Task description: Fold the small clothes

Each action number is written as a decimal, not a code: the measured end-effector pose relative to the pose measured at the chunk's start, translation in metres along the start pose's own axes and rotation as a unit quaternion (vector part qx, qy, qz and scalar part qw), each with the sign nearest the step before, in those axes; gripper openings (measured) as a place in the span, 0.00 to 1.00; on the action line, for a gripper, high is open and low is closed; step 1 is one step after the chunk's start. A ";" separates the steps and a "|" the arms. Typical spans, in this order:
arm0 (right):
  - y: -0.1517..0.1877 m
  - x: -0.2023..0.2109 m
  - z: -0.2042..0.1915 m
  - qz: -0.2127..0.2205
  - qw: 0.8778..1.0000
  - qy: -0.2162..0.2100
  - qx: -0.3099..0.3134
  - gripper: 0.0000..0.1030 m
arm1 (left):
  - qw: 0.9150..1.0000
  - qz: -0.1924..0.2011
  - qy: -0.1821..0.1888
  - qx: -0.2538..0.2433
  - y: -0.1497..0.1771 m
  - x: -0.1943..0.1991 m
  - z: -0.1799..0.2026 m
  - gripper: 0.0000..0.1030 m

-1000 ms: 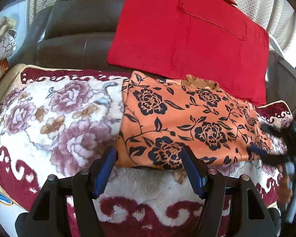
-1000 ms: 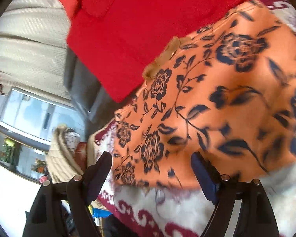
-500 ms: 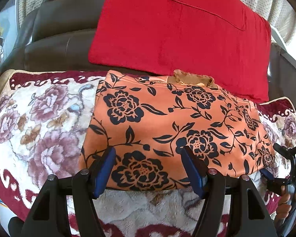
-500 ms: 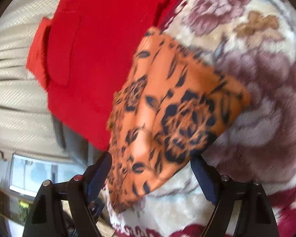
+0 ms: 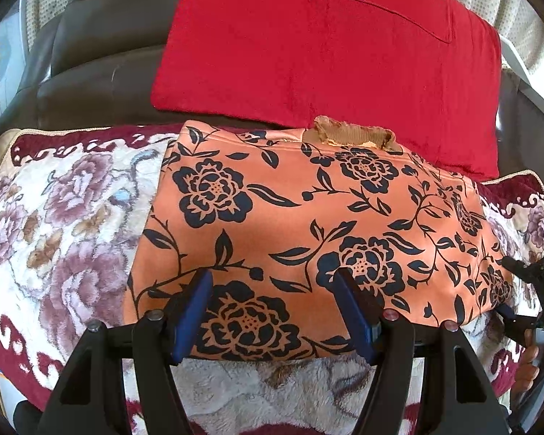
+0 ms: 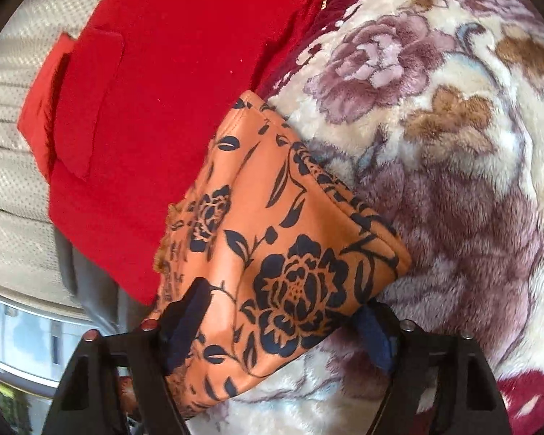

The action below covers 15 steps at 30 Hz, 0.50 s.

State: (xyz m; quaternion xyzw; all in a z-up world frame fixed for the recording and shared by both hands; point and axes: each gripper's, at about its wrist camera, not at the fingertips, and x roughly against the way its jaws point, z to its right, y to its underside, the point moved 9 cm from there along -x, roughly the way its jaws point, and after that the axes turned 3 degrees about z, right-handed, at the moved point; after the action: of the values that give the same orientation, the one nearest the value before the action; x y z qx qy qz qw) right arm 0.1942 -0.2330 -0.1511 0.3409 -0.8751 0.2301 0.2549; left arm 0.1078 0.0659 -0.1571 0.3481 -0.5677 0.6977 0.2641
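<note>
Orange floral garment (image 5: 308, 224) on blanket (image 5: 54, 217), grippers apparently spread

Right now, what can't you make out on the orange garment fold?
- Left wrist view: orange floral garment near edge hidden behind left gripper fingers; contact unclear.
- Same view: right gripper cut off by frame edge.
- Right wrist view: right gripper lower finger under cloth; grip unclear.

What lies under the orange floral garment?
The orange floral garment lies on a plush floral blanket, which shows past its left, near and right edges. Its far edge runs along the foot of a red cushion. Anything directly beneath the cloth is covered.
</note>
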 end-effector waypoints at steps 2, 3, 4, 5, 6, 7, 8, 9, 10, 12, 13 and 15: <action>0.004 -0.002 -0.001 0.003 1.000 0.012 0.012 0.67 | 1.000 0.001 0.000 -0.004 -0.001 -0.003 0.002 0.67; 0.003 -0.002 -0.002 0.005 1.000 0.017 0.016 0.66 | 1.000 0.001 0.000 -0.006 -0.002 -0.004 0.003 0.67; 0.003 -0.002 -0.003 0.005 1.000 0.020 0.019 0.66 | 1.000 0.000 -0.001 -0.008 -0.002 -0.005 0.004 0.67; 0.005 0.001 -0.002 0.005 1.000 0.022 0.022 0.66 | 1.000 -0.001 -0.001 -0.009 -0.002 -0.007 0.006 0.67; 0.006 0.002 -0.003 0.004 0.999 0.028 0.025 0.65 | 1.000 -0.002 0.001 -0.011 -0.003 -0.009 0.009 0.67; 0.008 0.002 -0.004 0.002 0.999 0.031 0.026 0.66 | 1.000 -0.003 0.000 -0.011 -0.003 -0.010 0.011 0.67; 0.015 -0.001 -0.003 0.000 0.999 0.034 0.028 0.66 | 1.000 -0.003 0.001 -0.013 -0.004 -0.011 0.013 0.67; 0.016 -0.001 -0.003 0.003 0.999 0.036 0.029 0.66 | 1.000 -0.003 0.002 -0.014 -0.004 -0.012 0.015 0.67; 0.016 -0.002 -0.003 0.005 0.999 0.035 0.027 0.68 | 1.000 -0.003 0.003 -0.016 -0.005 -0.014 0.018 0.67; 0.016 -0.003 -0.005 0.008 0.999 0.039 0.019 0.68 | 1.000 -0.004 0.006 -0.019 -0.005 -0.016 0.022 0.67; 0.014 -0.004 -0.007 0.011 0.999 0.041 0.021 0.68 | 1.000 -0.003 0.008 -0.019 -0.006 -0.018 0.025 0.67; 0.012 -0.008 -0.009 0.012 0.998 0.055 0.037 0.60 | 1.000 -0.003 0.008 -0.023 -0.006 -0.022 0.030 0.67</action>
State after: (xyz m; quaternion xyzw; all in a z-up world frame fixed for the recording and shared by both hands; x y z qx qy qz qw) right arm 0.1932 -0.2162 -0.1521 0.3266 -0.8544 0.2842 0.2873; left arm 0.1314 0.0389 -0.1674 0.3381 -0.5801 0.6865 0.2791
